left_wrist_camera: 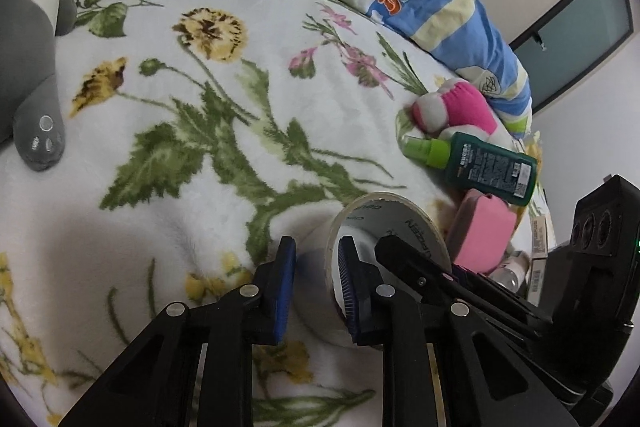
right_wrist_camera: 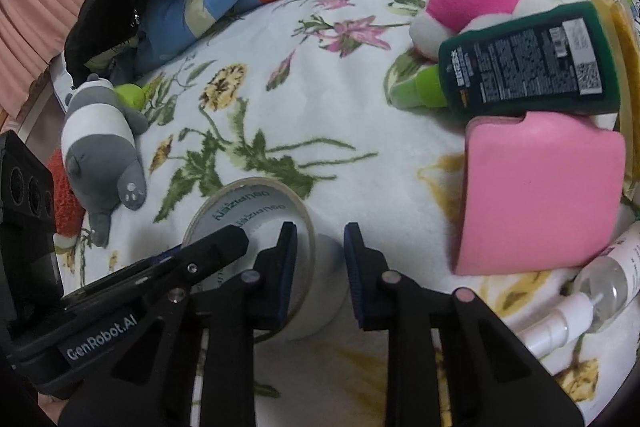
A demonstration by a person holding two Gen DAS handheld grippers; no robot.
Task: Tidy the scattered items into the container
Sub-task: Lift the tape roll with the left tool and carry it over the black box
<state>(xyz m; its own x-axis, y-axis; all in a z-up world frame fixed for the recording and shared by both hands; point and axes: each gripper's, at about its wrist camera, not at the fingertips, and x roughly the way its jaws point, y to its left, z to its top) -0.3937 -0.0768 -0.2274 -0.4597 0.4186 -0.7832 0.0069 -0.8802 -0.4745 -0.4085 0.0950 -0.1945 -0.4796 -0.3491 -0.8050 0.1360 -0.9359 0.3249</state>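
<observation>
1. A wide roll of clear packing tape on a white card core (left_wrist_camera: 384, 227) is standing on edge on the white fleece blanket printed with flowers (left_wrist_camera: 168, 75), near the foot of both grippers.
2. The left gripper (left_wrist_camera: 316, 287) is closing its blue-padded jaws across one side of the roll's wall, one pad inside the core, one outside.
3. The right gripper (right_wrist_camera: 320, 267) is pinching the opposite side of the wall likewise; both are gripping the roll.
4. Handling, as judged: light, stiff ring; smooth outer face likely slippery; the wall is the sound hold.
5. Awaiting tidying just beside it: a dark green bottle with lime spray cap (right_wrist_camera: 520, 67), a pink rounded block (right_wrist_camera: 540, 187), a clear pump bottle (right_wrist_camera: 600, 279).
6. No container is showing in either view.
</observation>
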